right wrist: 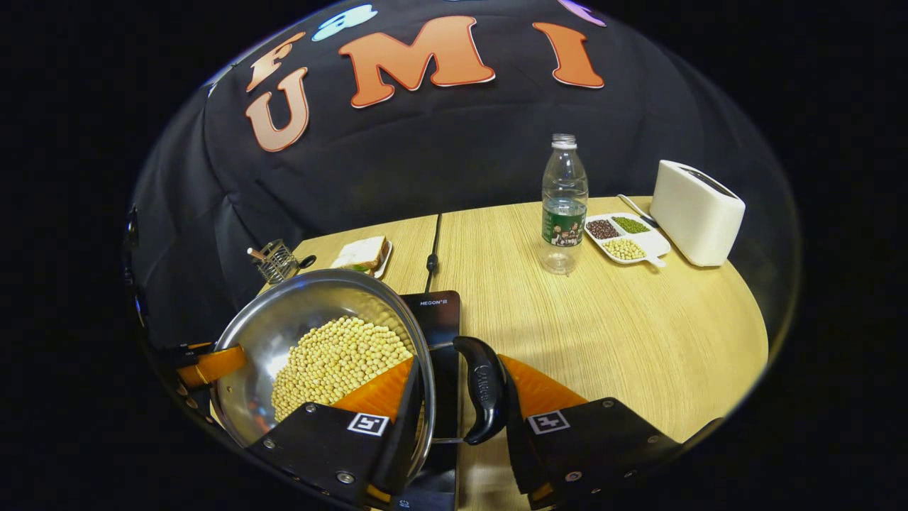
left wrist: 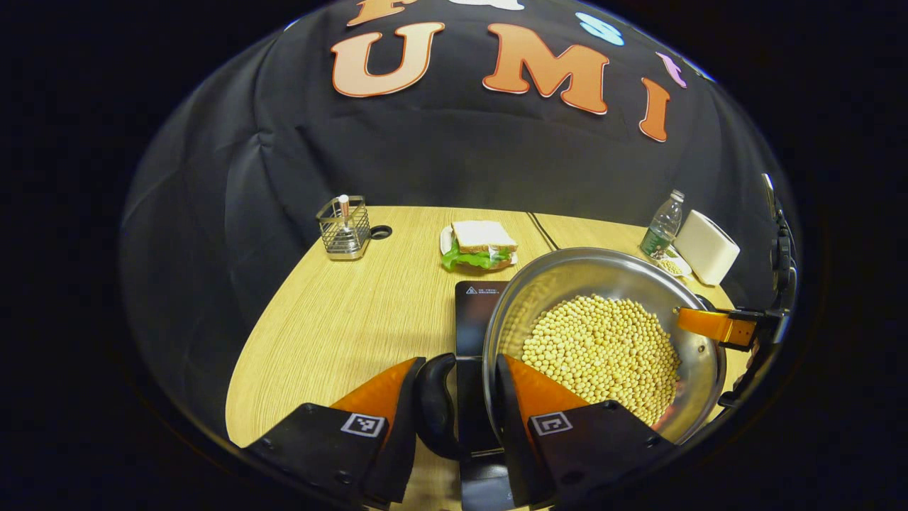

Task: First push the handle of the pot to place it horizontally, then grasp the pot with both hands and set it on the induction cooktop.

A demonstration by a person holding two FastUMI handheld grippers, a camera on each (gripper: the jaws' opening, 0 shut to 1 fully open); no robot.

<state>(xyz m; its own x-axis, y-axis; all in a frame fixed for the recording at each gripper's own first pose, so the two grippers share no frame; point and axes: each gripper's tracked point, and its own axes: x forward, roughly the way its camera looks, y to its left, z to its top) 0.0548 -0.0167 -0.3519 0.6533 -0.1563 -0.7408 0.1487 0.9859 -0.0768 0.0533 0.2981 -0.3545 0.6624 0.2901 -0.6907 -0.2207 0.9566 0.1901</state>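
The steel pot (left wrist: 603, 333), full of pale yellow beans (left wrist: 603, 348), sits over the black induction cooktop (left wrist: 477, 312) on the wooden worktop (left wrist: 340, 319); whether its base touches the glass or hangs just above it cannot be told.

In the left gripper view the left claw (left wrist: 454, 397) straddles one side of the pot: 1 finger lies inside the rim against the wall, the other outside the black side handle (left wrist: 434, 404), so the 2 fingers pinch rim and handle between them. At the pot's far side the other claw's orange finger reaches over the rim.

In the right gripper view the right claw (right wrist: 461, 397) does the same on the opposite side; 1 orange finger is inside the pot (right wrist: 319, 348) beside the beans (right wrist: 333, 362), the other presses the outside of the black handle (right wrist: 482, 387); the cooktop (right wrist: 440, 312) shows just behind the rim.

Elsewhere on the worktop (right wrist: 603, 319): a wire utensil caddy (left wrist: 344, 227), a sandwich (left wrist: 479, 245) on a plate, a clear water bottle (right wrist: 564, 206), a divided dish of 3 kinds of beans (right wrist: 624, 238) just beside it, and a white toaster (right wrist: 695, 213) near the edge.
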